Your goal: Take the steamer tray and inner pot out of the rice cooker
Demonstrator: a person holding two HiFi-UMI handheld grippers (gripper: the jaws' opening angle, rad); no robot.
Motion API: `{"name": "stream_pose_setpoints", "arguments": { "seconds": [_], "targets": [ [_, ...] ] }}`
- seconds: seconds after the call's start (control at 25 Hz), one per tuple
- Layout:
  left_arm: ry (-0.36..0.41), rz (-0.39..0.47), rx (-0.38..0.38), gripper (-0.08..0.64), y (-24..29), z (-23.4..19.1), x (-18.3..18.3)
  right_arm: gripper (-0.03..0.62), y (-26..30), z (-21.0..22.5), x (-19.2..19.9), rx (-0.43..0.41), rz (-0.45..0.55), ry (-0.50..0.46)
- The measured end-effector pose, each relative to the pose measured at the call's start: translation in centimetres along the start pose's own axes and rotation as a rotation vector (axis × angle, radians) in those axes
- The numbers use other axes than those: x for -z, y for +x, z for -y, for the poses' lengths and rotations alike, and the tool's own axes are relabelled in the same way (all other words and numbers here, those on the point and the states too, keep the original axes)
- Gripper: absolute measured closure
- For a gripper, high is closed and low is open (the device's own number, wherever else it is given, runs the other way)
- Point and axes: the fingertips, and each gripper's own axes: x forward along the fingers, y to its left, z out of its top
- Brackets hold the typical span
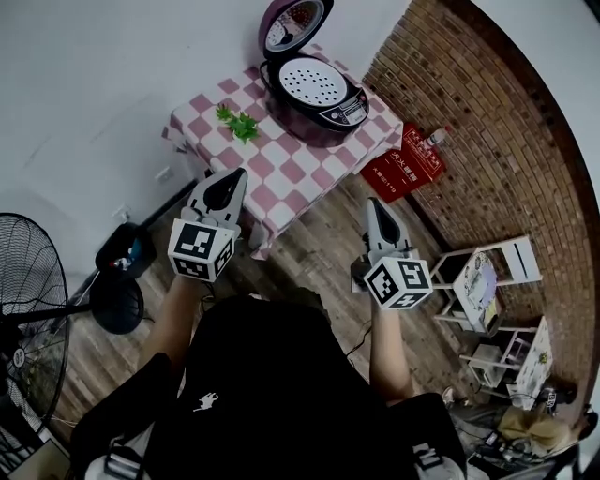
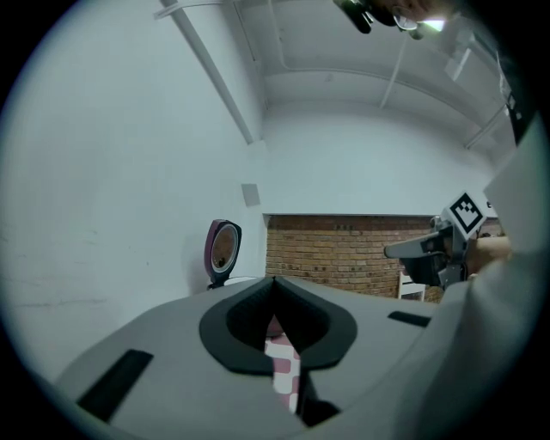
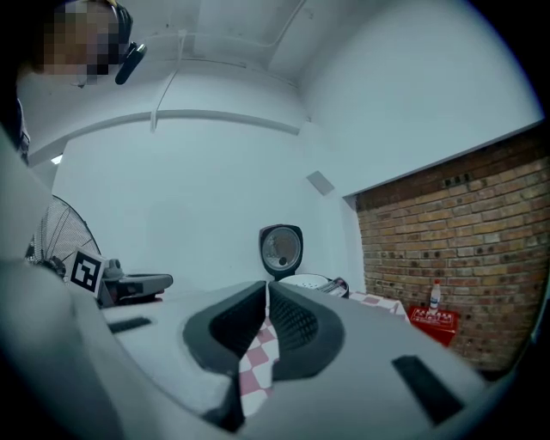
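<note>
At the left a standing fan (image 1: 26,309) sits on the wooden floor (image 1: 319,234). My left gripper (image 1: 234,178) hangs at the near edge of the table (image 1: 281,173), its jaws pressed fully together with nothing in them. On the checked cloth a small green plant (image 1: 240,125) lies between that gripper and the rice cooker (image 1: 328,108), which stands at the table's far right with its lid (image 1: 292,23) raised. The white perforated steamer tray (image 1: 314,82) is seated in the cooker's mouth (the inner pot beneath it is hidden from me). My right gripper (image 1: 373,204) is short of the table too, over bare floor, jaws likewise closed and empty. Right of the table a red crate (image 1: 403,164) with a bottle (image 1: 436,138) on it sits against the brick wall (image 1: 497,131), and white stools (image 1: 487,272) stand nearer, at the right.
</note>
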Motion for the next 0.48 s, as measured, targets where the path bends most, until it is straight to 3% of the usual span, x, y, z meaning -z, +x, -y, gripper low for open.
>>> {"name": "stream_pose_setpoints", "arguments": {
  "seconds": [0.48],
  "targets": [
    [-0.062,-0.029,0.013,0.558,0.7,-0.3,1.8,0.589,1.9,-0.1,0.6,-0.025,-0.047,0.004]
  ]
}}
